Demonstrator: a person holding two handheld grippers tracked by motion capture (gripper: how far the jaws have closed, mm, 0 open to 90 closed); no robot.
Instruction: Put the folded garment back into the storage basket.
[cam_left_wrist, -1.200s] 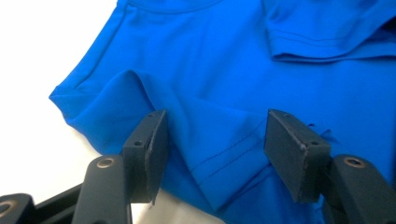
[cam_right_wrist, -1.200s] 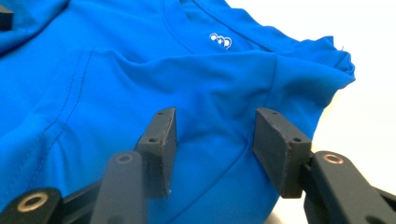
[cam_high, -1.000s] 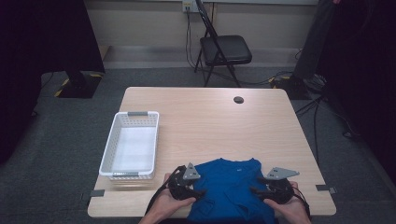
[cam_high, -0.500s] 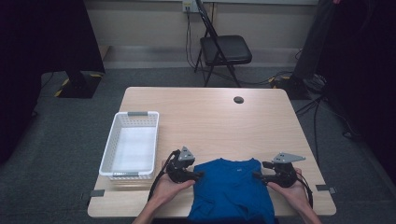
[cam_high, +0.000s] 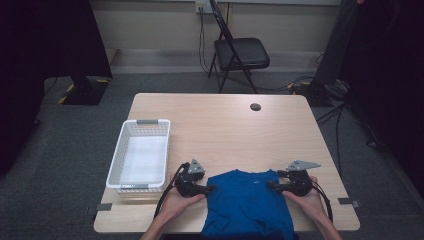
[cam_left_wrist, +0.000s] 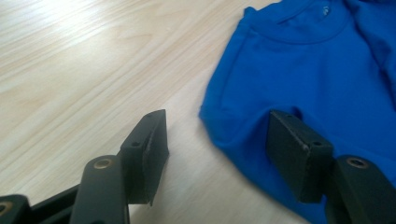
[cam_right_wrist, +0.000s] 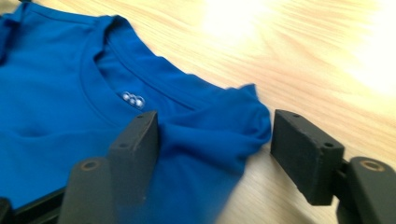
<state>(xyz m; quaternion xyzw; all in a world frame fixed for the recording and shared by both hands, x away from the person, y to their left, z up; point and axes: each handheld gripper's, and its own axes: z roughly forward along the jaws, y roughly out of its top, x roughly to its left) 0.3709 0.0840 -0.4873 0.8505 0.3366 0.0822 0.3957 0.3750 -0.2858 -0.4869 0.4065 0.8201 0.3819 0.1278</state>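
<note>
Now, compared with a second ago, my two hands have spread apart: both grippers sat on the shirt's upper body then, and they have since slid outward to its shoulders. The right gripper's jaws have just been opening, with the shoulder fabric between them; the left jaws have kept their gap.

From the high view, the blue T-shirt (cam_high: 248, 202) lies flat at the near edge of the table (cam_high: 235, 127), between my hands. Its collar points away from me toward the far side, and its long axis runs from that collar back toward me, with the hem hanging over the table's near edge. The white basket (cam_high: 141, 156) stands to its left, apart from it.

My left gripper (cam_high: 204, 188) sits at the shirt's left shoulder. Seen from the left gripper view, its jaws stand well parted: one pad rests on the shirt's (cam_left_wrist: 317, 79) edge, the other over bare wood, so nothing is pinched.

My right gripper (cam_high: 274, 185) sits at the other shoulder. The right gripper view shows a bunched fold of the shirt (cam_right_wrist: 70, 93) lying between the parted jaws; one pad is against the cloth and the other stands clear of it, so the fabric is loose.
</note>
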